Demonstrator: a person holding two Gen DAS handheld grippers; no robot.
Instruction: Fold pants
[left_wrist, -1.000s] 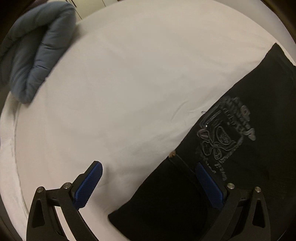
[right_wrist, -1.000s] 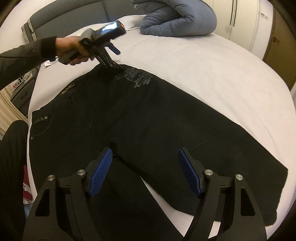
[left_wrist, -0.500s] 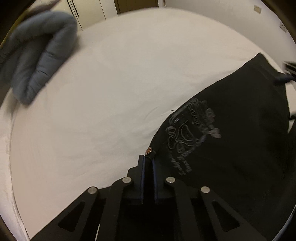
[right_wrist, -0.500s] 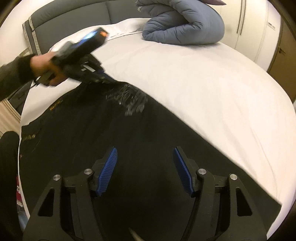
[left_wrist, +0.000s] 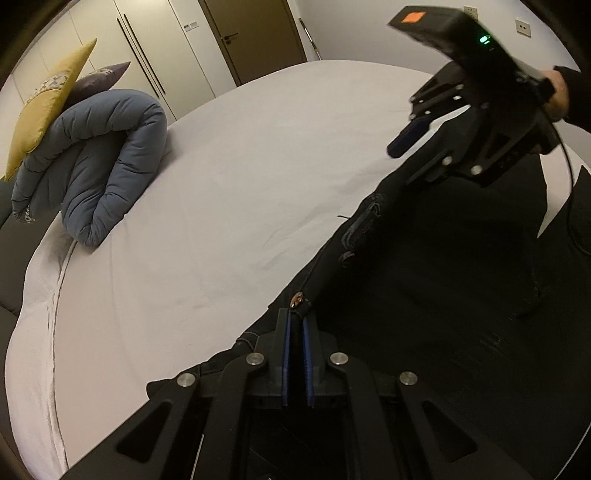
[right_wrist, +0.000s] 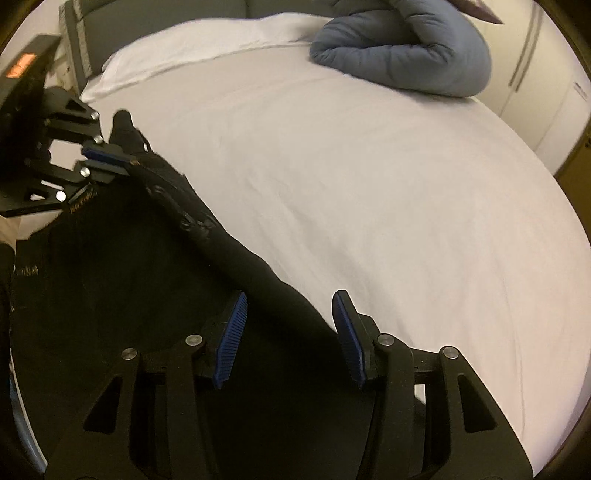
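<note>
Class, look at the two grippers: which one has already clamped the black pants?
The left gripper: its pads pinch the pants edge. The right gripper is only closing around it.

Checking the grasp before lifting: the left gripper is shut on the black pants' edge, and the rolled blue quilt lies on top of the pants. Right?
Not quite. The left gripper is shut on the black pants, but the left wrist view shows the rolled blue quilt apart from them, on the white sheet.

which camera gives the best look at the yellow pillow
The left wrist view. The yellow pillow stands at the far left behind the rolled blue duvet. The right wrist view shows only the duvet, no yellow pillow.
</note>
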